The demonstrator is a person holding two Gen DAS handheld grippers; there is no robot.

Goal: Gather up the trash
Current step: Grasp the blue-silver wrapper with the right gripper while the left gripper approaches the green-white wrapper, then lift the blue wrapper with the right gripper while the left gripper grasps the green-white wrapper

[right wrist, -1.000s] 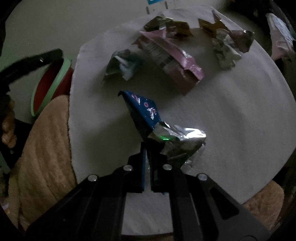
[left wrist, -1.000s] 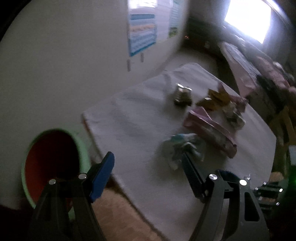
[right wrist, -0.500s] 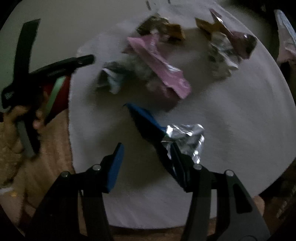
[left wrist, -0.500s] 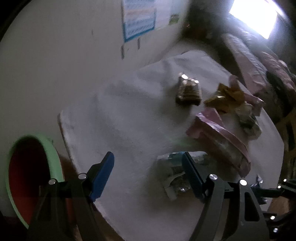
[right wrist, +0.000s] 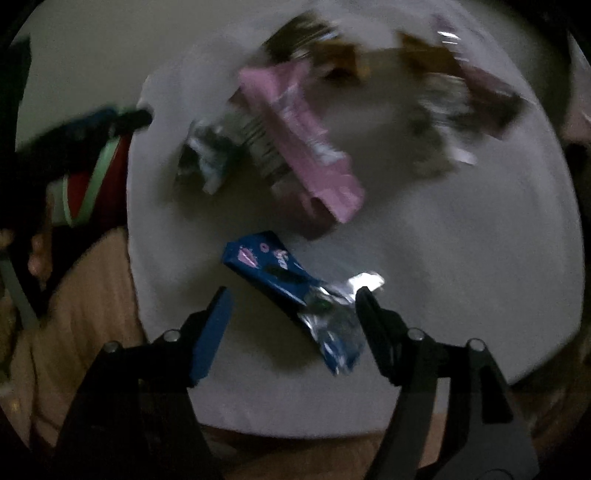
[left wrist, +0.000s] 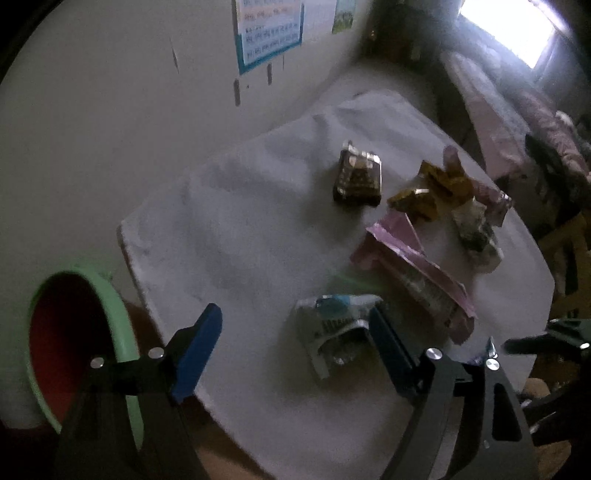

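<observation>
Several wrappers lie on a white-clothed table. My left gripper is open; a crumpled white and teal wrapper lies just inside its right finger. Beyond it lie a pink packet, a dark packet and gold and silver wrappers. My right gripper is open and a blue and silver wrapper lies loose between its fingers. The pink packet and the crumpled wrapper show blurred farther off.
A green-rimmed bin with a red inside stands at the table's left edge, also in the right wrist view. A tan cushion lies under the table's near edge. A wall with posters rises behind.
My right gripper was shut on the blue and silver wrapper; it has opened and the wrapper lies on the table. My left gripper has moved right, from the bin to the crumpled wrapper.
</observation>
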